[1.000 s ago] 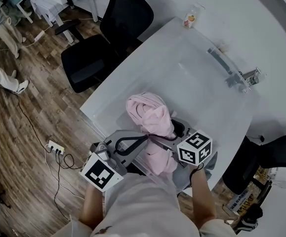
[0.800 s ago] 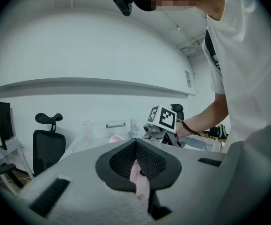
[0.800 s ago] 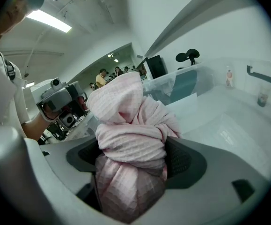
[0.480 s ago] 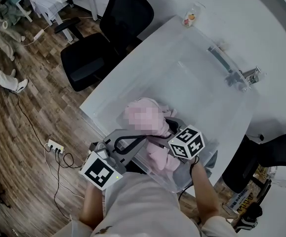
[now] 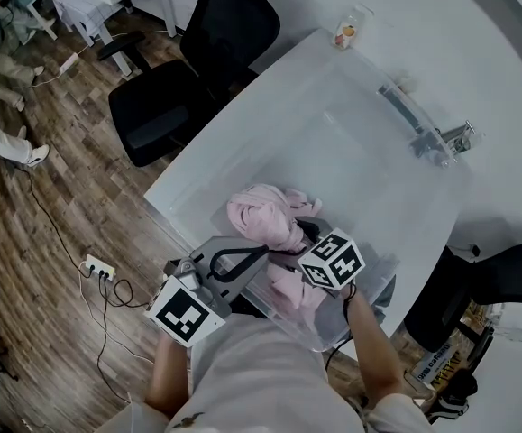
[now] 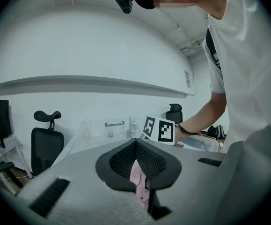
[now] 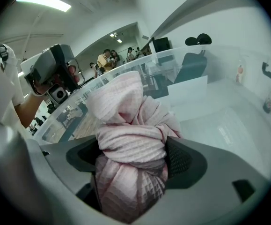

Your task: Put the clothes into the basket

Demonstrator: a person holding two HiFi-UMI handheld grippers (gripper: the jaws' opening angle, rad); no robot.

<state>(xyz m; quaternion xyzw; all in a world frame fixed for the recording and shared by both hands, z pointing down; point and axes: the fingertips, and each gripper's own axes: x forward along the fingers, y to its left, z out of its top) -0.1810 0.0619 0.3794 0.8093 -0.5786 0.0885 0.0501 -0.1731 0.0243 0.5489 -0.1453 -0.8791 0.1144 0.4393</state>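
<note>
INSIDE THE BASKET'S NEAR END: My left gripper (image 6: 137, 167) has its jaws pressed together on a thin fold of the pink garment (image 6: 138, 182), just inside the near wall of the clear basket (image 5: 360, 179). Beside it and a little further in, my right gripper (image 7: 131, 159) holds its jaws well apart, both pads squeezing the thick knotted middle of the same garment. The bunched top of the bundle rises past the jaws toward the basket's centre. Whether the bundle rests on the basket's floor I cannot tell, nor whether its tail by the near wall is fully inside.

To finish this well, I judge both claws should carry the cloth a shade deeper toward the basket's bare middle and sink until the bundle sags. Both should then let go at the same time and rise straight up. The waffle weave looks apt to cling to the ribbed pads, so a slow withdrawal should keep it from being dragged back over the near wall.

Beyond the basket's far side stands a black office chair (image 5: 188, 70).
</note>
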